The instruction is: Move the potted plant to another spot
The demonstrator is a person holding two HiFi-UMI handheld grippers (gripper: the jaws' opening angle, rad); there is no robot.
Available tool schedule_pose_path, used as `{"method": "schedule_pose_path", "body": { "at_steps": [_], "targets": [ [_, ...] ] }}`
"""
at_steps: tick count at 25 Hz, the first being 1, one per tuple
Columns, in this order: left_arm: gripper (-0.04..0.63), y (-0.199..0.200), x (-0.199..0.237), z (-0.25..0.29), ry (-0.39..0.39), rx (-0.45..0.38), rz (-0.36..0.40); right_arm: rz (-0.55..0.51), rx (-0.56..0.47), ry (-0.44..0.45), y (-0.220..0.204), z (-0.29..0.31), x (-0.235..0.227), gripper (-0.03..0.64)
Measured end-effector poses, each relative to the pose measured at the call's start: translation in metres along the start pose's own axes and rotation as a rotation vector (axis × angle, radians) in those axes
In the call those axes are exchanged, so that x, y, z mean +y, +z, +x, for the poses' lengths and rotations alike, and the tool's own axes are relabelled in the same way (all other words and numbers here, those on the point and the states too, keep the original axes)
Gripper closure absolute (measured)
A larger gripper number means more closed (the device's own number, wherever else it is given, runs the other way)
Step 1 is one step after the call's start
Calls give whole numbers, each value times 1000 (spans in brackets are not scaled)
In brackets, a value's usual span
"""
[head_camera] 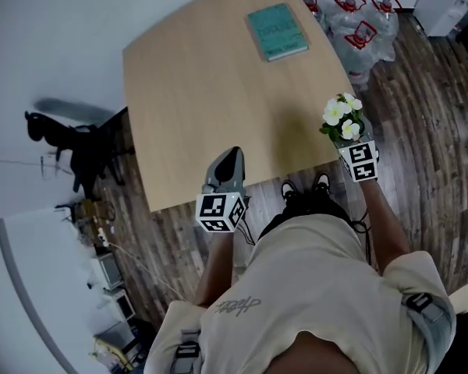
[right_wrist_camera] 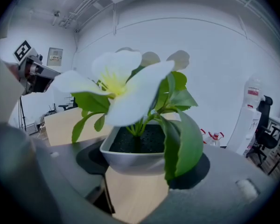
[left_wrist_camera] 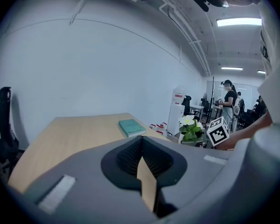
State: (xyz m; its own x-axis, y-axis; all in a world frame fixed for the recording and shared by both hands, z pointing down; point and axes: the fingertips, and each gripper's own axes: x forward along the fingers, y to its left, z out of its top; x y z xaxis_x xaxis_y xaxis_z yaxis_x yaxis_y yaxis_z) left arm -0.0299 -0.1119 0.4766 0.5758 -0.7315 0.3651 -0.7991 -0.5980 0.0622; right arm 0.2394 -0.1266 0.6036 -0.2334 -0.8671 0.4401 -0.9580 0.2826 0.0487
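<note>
Right tongs grip potted plant; pot hidden in head view.

Shirt: cream short-sleeved tee, dark script print.
Shoes: black, white laces.
Shoulder straps: grey, black buckles.
Marker cubes: white with black squares.
Left gripper: grey shell.

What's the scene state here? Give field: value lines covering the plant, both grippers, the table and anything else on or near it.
plant: white-flowered potted plant, at the near right corner of the table
right gripper: jaws closed on the plant's pot
left gripper: jaws together, nothing between them, over the table's near edge
table: light wooden table
book: teal book, flat at the table's far side, apart from the plant
floor: clear water bottles with red handles, past the far right corner
</note>
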Motion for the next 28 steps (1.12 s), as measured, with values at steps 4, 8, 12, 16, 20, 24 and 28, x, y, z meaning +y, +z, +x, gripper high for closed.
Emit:
{"method": "schedule_pose_path", "body": {
  "at_steps": [4,8,12,16,20,24,28],
  "targets": [
    [580,6,2,-8,20,-43,-29,-30,-41,-5,31,-15,-8,276],
    [580,12,9,-15,53,-77,-52,-41,-77,-15,60,-29,-20,276],
    [580,8,12,-26,80,-84,-68,-52,-85,-8,75,-45,-23,276],
    [580,9,14,-34,110,-94,-75,-62,-101,10,90,-58,-21,276],
    [580,5,16,-41,140,-86,-82,-67,-112,35,96,-64,-18,276],
    [580,3,11,-42,157,-66,-82,-59,-113,57,96,-71,-18,276],
    [580,3,-3,-39,153,-66,-72,-66,-109,78,88,-76,-21,276]
  ]
}}
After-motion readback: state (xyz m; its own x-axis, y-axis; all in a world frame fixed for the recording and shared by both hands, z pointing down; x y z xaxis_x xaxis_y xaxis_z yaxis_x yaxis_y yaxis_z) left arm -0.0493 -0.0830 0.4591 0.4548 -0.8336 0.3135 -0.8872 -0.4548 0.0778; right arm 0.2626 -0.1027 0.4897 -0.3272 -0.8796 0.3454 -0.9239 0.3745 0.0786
